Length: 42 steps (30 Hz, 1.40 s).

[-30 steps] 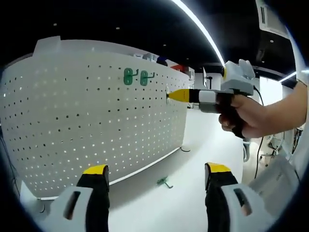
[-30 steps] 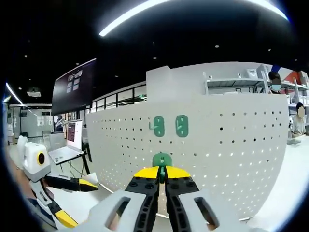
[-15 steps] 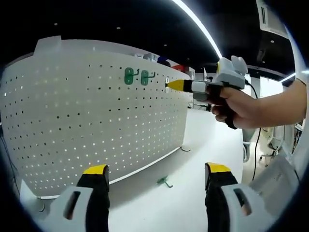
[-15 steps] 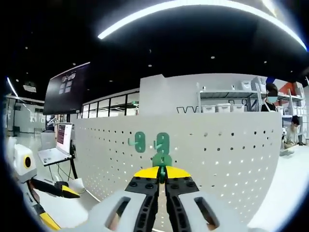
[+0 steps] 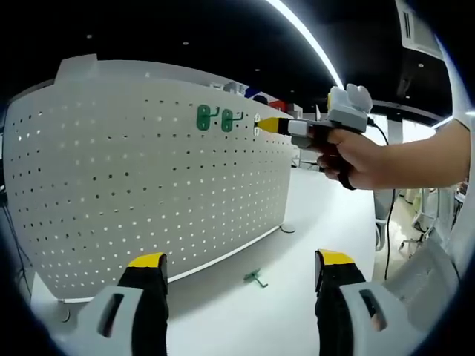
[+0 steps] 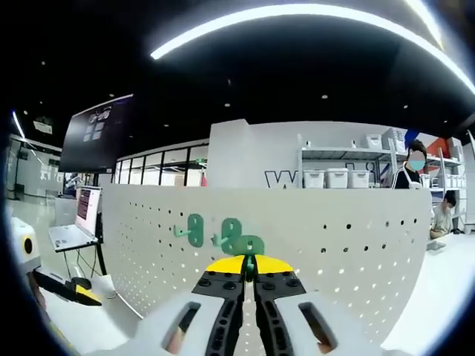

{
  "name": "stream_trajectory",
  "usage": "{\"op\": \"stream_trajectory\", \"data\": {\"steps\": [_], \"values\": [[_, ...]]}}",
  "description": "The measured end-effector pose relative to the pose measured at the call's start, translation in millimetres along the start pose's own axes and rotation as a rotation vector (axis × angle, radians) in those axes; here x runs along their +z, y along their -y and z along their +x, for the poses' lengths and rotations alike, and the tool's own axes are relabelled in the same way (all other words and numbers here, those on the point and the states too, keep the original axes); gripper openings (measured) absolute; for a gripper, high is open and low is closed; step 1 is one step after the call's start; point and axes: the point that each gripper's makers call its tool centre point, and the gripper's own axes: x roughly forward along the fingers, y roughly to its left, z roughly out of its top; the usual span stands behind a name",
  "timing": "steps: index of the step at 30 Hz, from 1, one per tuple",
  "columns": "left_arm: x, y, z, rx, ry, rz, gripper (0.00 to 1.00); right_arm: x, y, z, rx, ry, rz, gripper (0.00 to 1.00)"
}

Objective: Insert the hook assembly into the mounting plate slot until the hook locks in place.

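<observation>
White worktop point(image 5: 326, 222) carries an upright pegboard point(image 5: 133, 193), its top rows bearing two green hooks point(image 5: 215, 119) side by side. Right tool point(image 6: 249, 267), jaws clamped on a third green hook point(image 6: 251, 246), has risen over the last second from a lower row to the level of the mounted pair, just beside them and at the board face. Seating looks close but not confirmed; whether the hook has entered its holes cannot be told. Left tool point(image 5: 241, 271) hangs open and idle, low, above a spare green hook point(image 5: 254, 278) lying on the worktop.
</observation>
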Motion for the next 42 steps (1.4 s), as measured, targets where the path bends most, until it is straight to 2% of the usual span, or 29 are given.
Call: {"op": "stream_trajectory", "data": {"steps": [14, 30, 42], "values": [[-1.3, -3.4, -8, 0.011, 0.005, -0.007, 0.83, 7.7, 18, 14, -0.035, 0.025, -0.044, 0.01], [-3.9, -4.6, -12, 0.016, 0.003, -0.014, 0.82, 14.9, 27, 25, -0.046, 0.044, -0.062, 0.01], [-6.7, -8.4, -15, 0.023, -0.006, -0.016, 0.81, 7.5, 27, 30, -0.049, 0.028, -0.056, 0.01]]}}
